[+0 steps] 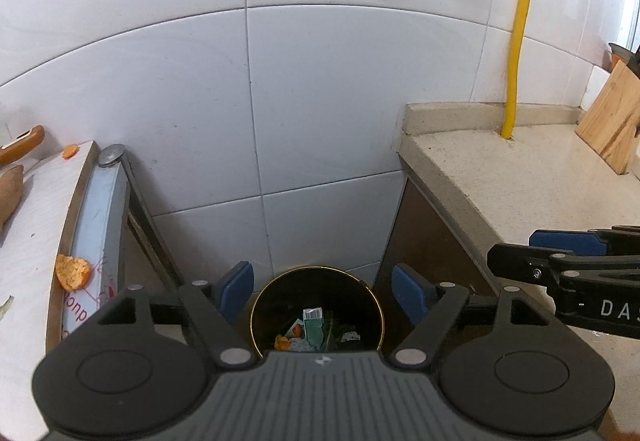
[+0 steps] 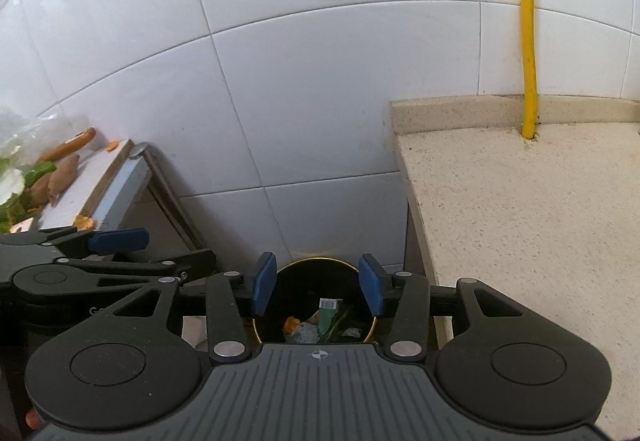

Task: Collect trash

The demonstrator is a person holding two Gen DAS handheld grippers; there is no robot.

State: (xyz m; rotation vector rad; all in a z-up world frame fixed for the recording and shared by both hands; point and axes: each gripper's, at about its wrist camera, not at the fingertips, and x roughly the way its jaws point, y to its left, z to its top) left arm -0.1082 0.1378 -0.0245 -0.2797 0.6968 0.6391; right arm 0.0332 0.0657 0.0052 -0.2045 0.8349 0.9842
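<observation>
A round black bin (image 1: 360,291) with a gold rim stands on the floor between a table and a counter; the right wrist view shows the bin (image 2: 288,281) too. Inside lie orange peel bits, a green wrapper (image 1: 314,327) with a barcode, and greens. My left gripper (image 1: 324,291) hangs above the bin, open, nothing between its blue pads. My right gripper (image 2: 318,289) is also over the bin, open and empty. Each gripper appears at the edge of the other's view. Orange peel pieces (image 1: 72,271) lie at the edge of the white table on the left.
The white table (image 1: 28,241) on the left carries sweet potatoes (image 2: 64,177), an orange-handled tool (image 1: 24,143), greens and a plastic bag. A beige stone counter (image 2: 520,221) is at the right, with a yellow pipe (image 1: 520,41) and a wooden board (image 1: 612,121). White tiled wall behind.
</observation>
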